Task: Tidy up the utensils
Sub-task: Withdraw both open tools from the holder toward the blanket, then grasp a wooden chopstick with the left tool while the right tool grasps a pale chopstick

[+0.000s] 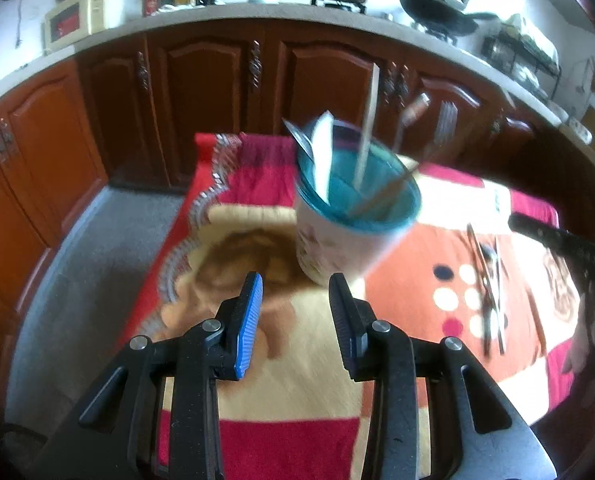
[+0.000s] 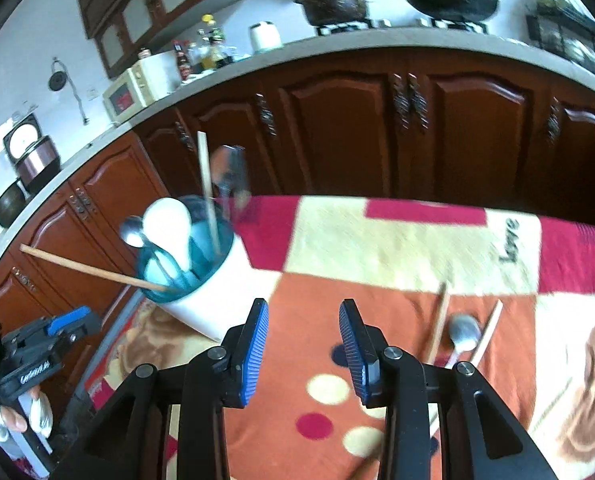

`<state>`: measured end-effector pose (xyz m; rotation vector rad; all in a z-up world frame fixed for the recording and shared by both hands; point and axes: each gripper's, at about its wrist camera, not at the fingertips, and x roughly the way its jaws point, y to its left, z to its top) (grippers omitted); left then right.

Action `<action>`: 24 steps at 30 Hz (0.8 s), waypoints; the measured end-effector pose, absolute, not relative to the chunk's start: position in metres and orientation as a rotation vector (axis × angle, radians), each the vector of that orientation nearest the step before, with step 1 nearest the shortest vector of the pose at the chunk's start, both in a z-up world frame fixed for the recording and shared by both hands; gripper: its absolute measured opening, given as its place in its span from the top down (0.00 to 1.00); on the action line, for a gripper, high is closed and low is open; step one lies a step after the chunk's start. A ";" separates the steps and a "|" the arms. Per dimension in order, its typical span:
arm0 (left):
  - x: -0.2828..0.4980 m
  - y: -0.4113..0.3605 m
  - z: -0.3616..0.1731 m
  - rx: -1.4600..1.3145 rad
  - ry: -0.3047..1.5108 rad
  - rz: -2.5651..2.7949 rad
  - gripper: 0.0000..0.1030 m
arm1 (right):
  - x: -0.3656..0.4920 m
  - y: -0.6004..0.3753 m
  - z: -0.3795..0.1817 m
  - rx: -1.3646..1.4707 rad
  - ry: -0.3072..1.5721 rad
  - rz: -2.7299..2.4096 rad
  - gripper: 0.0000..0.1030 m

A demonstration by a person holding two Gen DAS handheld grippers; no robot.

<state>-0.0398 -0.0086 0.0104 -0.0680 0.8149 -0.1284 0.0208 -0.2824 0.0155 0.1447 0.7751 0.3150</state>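
A white cup with a teal inside (image 1: 337,236) stands on the patterned cloth and holds spoons, a white spoon, a fork and chopsticks; it also shows in the right wrist view (image 2: 205,300). My left gripper (image 1: 295,292) is open and empty just in front of the cup. My right gripper (image 2: 303,320) is open and empty above the cloth, right of the cup. A metal spoon (image 2: 463,334) and two chopsticks (image 2: 437,324) lie on the cloth right of the right gripper. These loose utensils (image 1: 489,284) show blurred in the left wrist view.
The table is covered by a red, orange and cream cloth (image 2: 397,240). Brown kitchen cabinets (image 2: 337,128) stand behind it under a counter with pots, bottles and a microwave. The left gripper (image 2: 45,344) shows at the lower left of the right wrist view.
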 end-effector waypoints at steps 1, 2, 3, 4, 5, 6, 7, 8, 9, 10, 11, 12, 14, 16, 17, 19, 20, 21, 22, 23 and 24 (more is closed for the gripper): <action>-0.043 -0.014 0.007 -0.064 0.826 -0.141 0.67 | 0.020 -0.288 0.012 0.150 0.781 0.304 0.66; -0.044 -0.018 0.004 -0.061 0.832 -0.148 0.67 | 0.019 -0.293 0.009 0.158 0.789 0.292 0.66; -0.047 -0.022 0.002 -0.061 0.838 -0.156 0.67 | 0.018 -0.300 0.004 0.170 0.800 0.280 0.66; -0.048 -0.026 0.000 -0.062 0.843 -0.163 0.67 | 0.017 -0.306 0.001 0.177 0.807 0.273 0.66; -0.050 -0.030 -0.002 -0.063 0.849 -0.171 0.67 | 0.016 -0.311 -0.002 0.182 0.813 0.264 0.66; -0.051 -0.034 -0.004 -0.062 0.855 -0.179 0.67 | 0.015 -0.316 -0.005 0.183 0.819 0.253 0.66; -0.052 -0.039 -0.006 -0.061 0.862 -0.187 0.67 | 0.013 -0.322 -0.009 0.185 0.824 0.243 0.66; -0.054 -0.044 -0.008 -0.059 0.870 -0.198 0.67 | 0.011 -0.328 -0.012 0.189 0.829 0.233 0.66; -0.055 -0.049 -0.011 -0.057 0.878 -0.209 0.67 | 0.009 -0.336 -0.017 0.195 0.838 0.219 0.66; -0.056 -0.057 -0.014 -0.050 0.888 -0.226 0.67 | 0.008 -0.342 -0.021 0.201 0.845 0.207 0.66; -0.056 -0.062 -0.016 -0.042 0.895 -0.237 0.67 | 0.006 -0.351 -0.026 0.211 0.854 0.190 0.66; -0.056 -0.069 -0.019 -0.035 0.905 -0.251 0.67 | 0.005 -0.358 -0.030 0.221 0.861 0.177 0.66; -0.056 -0.084 -0.025 -0.021 0.926 -0.285 0.67 | 0.003 -0.371 -0.038 0.242 0.876 0.151 0.66; -0.055 -0.100 -0.029 -0.009 0.944 -0.320 0.67 | 0.003 -0.384 -0.045 0.265 0.892 0.129 0.66; -0.055 -0.107 -0.031 -0.005 0.949 -0.333 0.67 | 0.003 -0.389 -0.047 0.275 0.897 0.125 0.66; -0.052 -0.121 -0.032 -0.002 0.958 -0.364 0.67 | 0.005 -0.397 -0.052 0.293 0.901 0.122 0.66; -0.050 -0.128 -0.032 -0.004 0.964 -0.381 0.67 | 0.006 -0.399 -0.054 0.297 0.906 0.121 0.66; -0.047 -0.136 -0.032 -0.006 0.971 -0.395 0.67 | 0.008 -0.402 -0.057 0.300 0.910 0.121 0.66; -0.043 -0.141 -0.032 -0.007 0.975 -0.405 0.67 | 0.010 -0.403 -0.059 0.301 0.913 0.121 0.66; -0.039 -0.149 -0.032 -0.006 0.979 -0.417 0.67 | 0.014 -0.406 -0.061 0.303 0.917 0.118 0.66; -0.036 -0.154 -0.032 -0.007 0.984 -0.426 0.67 | 0.018 -0.408 -0.063 0.305 0.919 0.116 0.66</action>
